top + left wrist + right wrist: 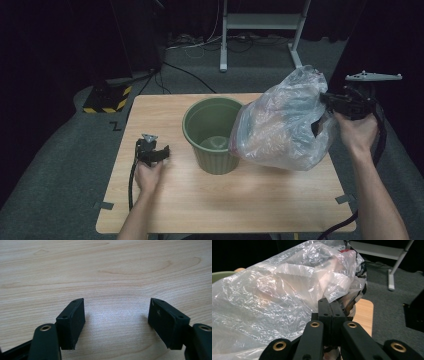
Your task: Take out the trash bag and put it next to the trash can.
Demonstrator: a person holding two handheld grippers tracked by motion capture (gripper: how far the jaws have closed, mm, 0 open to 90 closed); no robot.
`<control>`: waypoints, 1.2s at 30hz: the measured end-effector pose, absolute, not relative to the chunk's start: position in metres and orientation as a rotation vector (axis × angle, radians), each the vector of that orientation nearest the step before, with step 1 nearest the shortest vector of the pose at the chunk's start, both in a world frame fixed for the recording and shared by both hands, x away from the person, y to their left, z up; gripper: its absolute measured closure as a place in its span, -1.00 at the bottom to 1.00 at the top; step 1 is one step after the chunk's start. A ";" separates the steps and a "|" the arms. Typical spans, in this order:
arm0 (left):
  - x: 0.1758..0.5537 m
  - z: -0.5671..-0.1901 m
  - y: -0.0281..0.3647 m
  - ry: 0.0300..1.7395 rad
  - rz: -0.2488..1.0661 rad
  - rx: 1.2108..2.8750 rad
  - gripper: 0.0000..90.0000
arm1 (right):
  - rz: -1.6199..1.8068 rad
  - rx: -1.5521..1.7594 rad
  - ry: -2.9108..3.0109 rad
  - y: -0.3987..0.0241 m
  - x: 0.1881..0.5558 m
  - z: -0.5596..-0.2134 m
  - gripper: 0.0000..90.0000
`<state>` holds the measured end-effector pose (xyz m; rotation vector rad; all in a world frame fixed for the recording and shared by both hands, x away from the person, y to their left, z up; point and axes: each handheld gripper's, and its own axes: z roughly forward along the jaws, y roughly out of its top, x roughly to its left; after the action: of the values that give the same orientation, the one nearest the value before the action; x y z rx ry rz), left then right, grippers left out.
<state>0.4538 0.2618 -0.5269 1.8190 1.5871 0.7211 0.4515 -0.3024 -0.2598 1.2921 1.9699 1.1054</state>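
Right gripper (330, 98) pinches the bag (282, 125) shut-jawed – bag's long axis slants toward 7 o'clock, beside the bin (212, 135); left gripper (152, 152) gapes wide, empty, on the table (225, 200).

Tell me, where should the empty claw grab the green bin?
Probably the bin's rim, on its left side, coming in from the left. The bin stands upright and open, so its thin rim fits between the jaws, while its ribbed body looks too wide. The left claw is open on the table on that side; the bag crowds the right rim.
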 end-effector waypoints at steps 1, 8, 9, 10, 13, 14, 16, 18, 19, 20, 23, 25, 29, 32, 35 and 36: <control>0.454 -0.527 0.262 1.587 0.721 1.819 -0.34 | 1.099 1.289 1.968 -0.304 0.452 -0.260 0.99; 0.454 -0.527 0.261 1.585 0.727 1.822 -0.34 | 1.091 1.307 1.967 -0.309 0.452 -0.270 0.99; 0.454 -0.527 0.261 1.584 0.728 1.823 -0.34 | 1.087 1.310 1.967 -0.309 0.453 -0.271 0.99; 0.454 -0.527 0.261 1.585 0.729 1.823 -0.34 | 1.076 1.312 1.965 -0.309 0.453 -0.272 0.99; 0.453 -0.527 0.261 1.584 0.734 1.824 -0.34 | 1.061 1.327 1.963 -0.312 0.455 -0.275 0.99; 0.453 -0.527 0.261 1.583 0.737 1.825 -0.34 | 1.061 1.333 1.958 -0.315 0.455 -0.276 0.99; 0.453 -0.527 0.261 1.583 0.737 1.825 -0.34 | 1.060 1.345 1.950 -0.318 0.454 -0.277 0.99; 0.453 -0.527 0.261 1.583 0.738 1.826 -0.34 | 1.062 1.353 1.941 -0.322 0.453 -0.278 0.99; 0.453 -0.527 0.261 1.583 0.740 1.827 -0.34 | 1.062 1.359 1.936 -0.323 0.452 -0.278 0.99; 0.453 -0.527 0.261 1.583 0.740 1.827 -0.34 | 1.062 1.360 1.932 -0.325 0.452 -0.278 0.99; 0.453 -0.527 0.261 1.582 0.742 1.827 -0.34 | 1.058 1.369 1.921 -0.328 0.452 -0.278 0.99; 0.453 -0.527 0.261 1.580 0.744 1.831 -0.34 | 1.057 1.371 1.908 -0.330 0.451 -0.276 0.99; 0.453 -0.527 0.260 1.580 0.743 1.833 -0.34 | 1.048 1.363 1.907 -0.328 0.451 -0.276 0.99; 0.453 -0.527 0.260 1.580 0.743 1.833 -0.34 | 1.028 1.356 1.907 -0.325 0.453 -0.276 1.00; 0.453 -0.527 0.260 1.580 0.742 1.833 -0.34 | 1.005 1.363 1.899 -0.326 0.455 -0.275 0.99; 0.453 -0.527 0.260 1.580 0.742 1.833 -0.34 | 1.005 1.369 1.893 -0.328 0.456 -0.275 0.99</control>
<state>0.4530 0.2604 -0.5267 1.8328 1.5799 0.7422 0.4557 -0.3280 -0.2747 1.3693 1.8932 1.0048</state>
